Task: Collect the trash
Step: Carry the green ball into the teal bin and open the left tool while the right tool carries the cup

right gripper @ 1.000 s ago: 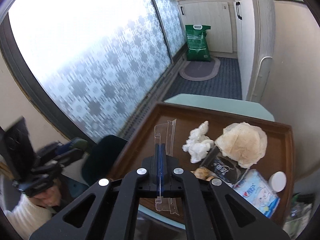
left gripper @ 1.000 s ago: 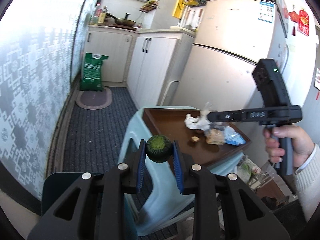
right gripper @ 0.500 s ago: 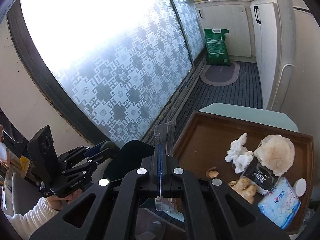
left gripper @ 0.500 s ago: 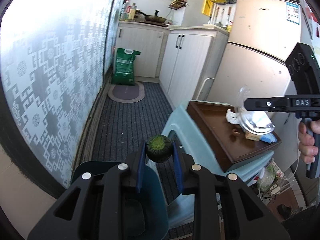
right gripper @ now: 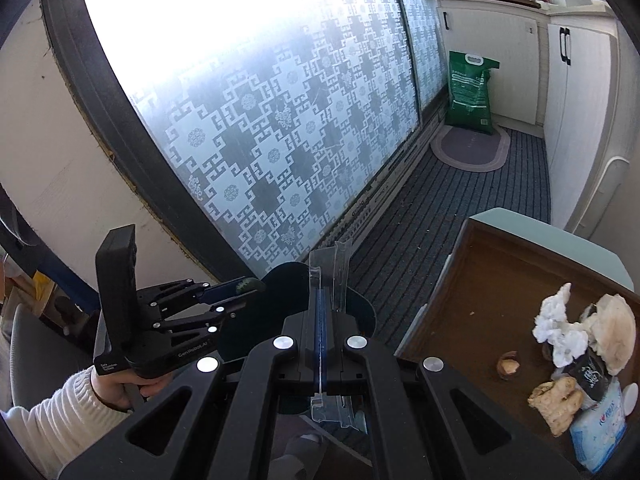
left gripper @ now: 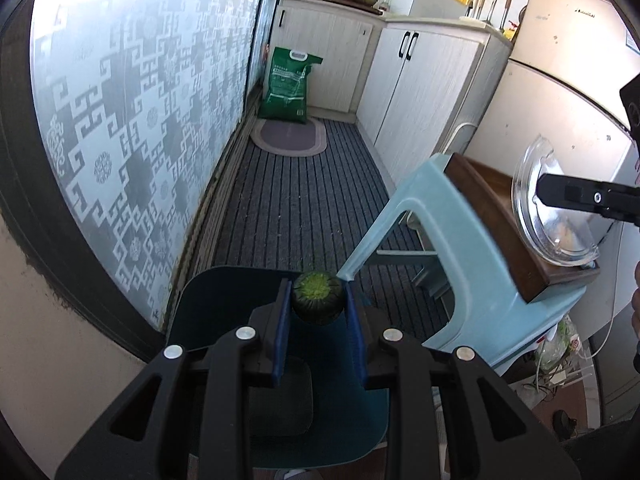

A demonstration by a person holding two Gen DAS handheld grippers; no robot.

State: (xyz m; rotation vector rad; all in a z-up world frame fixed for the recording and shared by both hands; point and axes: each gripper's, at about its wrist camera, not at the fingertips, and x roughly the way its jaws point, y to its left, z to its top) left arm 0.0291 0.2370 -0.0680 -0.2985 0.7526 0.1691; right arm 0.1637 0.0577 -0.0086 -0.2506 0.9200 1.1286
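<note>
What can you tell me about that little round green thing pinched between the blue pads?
The green thing is small, round and dark green, with a paler, yellow-green ribbed patch facing the camera; it looks like a cut vegetable or fruit end. The left gripper holds it at its fingertips, one blue pad pressed on each side. It hangs in the air over the open dark teal bin, touching nothing else. From the right wrist view it shows only as a dark lump.

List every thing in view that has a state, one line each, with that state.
left gripper: shut on the green round fruit piece, above the bin.
right gripper: shut on a clear plastic lid.
dark bin: open-topped, on the floor under the left gripper.
brown tray: on the blue stool, with trash left in it.
crumpled white tissue: lying in the tray.
cabinet doors: closed.
</note>
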